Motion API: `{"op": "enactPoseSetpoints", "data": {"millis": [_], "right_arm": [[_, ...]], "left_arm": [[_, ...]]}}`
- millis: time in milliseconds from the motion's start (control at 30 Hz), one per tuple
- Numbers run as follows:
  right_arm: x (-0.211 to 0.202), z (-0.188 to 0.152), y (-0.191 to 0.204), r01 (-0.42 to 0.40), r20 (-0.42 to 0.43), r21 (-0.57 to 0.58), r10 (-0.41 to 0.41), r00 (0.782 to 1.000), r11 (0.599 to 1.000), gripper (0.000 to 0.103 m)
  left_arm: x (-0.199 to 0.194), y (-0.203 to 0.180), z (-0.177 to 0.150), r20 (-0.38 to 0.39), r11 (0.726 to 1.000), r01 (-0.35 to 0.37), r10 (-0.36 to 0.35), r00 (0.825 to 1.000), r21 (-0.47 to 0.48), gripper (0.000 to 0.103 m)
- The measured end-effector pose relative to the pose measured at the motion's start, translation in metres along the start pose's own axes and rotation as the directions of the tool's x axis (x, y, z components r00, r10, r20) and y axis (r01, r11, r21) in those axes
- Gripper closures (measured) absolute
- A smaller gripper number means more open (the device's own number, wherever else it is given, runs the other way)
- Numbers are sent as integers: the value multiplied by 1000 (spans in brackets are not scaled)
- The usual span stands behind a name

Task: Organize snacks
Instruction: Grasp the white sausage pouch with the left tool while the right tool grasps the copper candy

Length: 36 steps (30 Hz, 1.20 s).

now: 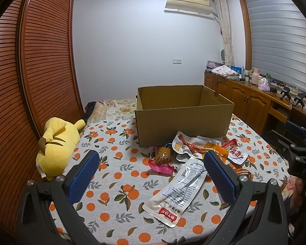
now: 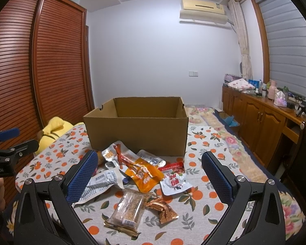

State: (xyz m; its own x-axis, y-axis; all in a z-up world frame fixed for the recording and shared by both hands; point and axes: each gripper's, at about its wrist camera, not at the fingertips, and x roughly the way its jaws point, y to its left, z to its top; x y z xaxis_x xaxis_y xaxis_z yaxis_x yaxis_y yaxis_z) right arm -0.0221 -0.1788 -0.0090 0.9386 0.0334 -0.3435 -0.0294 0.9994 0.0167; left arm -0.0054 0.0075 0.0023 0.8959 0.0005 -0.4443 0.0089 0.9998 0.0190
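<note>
Both grippers hover with jaws spread wide and nothing between them, so by my read no snack has been lifted yet. The left gripper hangs over a long white packet lying flat on the tabletop, lined up for a first grab. The right gripper sits above the loose heap: an orange packet, a clear-wrapped bar and a crumpled copper wrapper just beside it. The cardboard box stands open-topped right behind the pile, a short carry away, which looks deliberate. A yellow plush toy lies off at the left edge, clear of the work.
</note>
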Motion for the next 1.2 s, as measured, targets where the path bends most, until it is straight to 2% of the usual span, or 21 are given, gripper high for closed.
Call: {"op": "enactPoseSetpoints", "data": {"millis": [300, 367, 600, 833, 1100, 1200], "right_arm": [[0, -1, -1, -1, -11, 0, 1, 1000, 1000, 0], [1, -4, 5, 1, -28, -3, -2, 1000, 1000, 0], [18, -19, -10, 1, -115, -19, -3, 993, 1000, 0], [41, -43, -39, -4, -229, -7, 3, 973, 1000, 3], [66, -65, -52, -50, -347, 4, 48, 937, 999, 19], [75, -70, -56, -75, -374, 20, 77, 924, 997, 21]], "left_arm": [[2, -1, -2, -15, 1000, 6, -6, 1000, 0, 0], [6, 0, -5, -30, 1000, 11, -11, 999, -1, 0], [28, 2, -21, -96, 998, 65, -66, 993, -7, 0], [51, -4, -35, -160, 993, 116, -113, 981, 8, 2], [82, -5, -47, -253, 987, 162, -154, 955, 13, 2], [93, -4, -50, -286, 984, 180, -171, 943, 4, 3]]}}
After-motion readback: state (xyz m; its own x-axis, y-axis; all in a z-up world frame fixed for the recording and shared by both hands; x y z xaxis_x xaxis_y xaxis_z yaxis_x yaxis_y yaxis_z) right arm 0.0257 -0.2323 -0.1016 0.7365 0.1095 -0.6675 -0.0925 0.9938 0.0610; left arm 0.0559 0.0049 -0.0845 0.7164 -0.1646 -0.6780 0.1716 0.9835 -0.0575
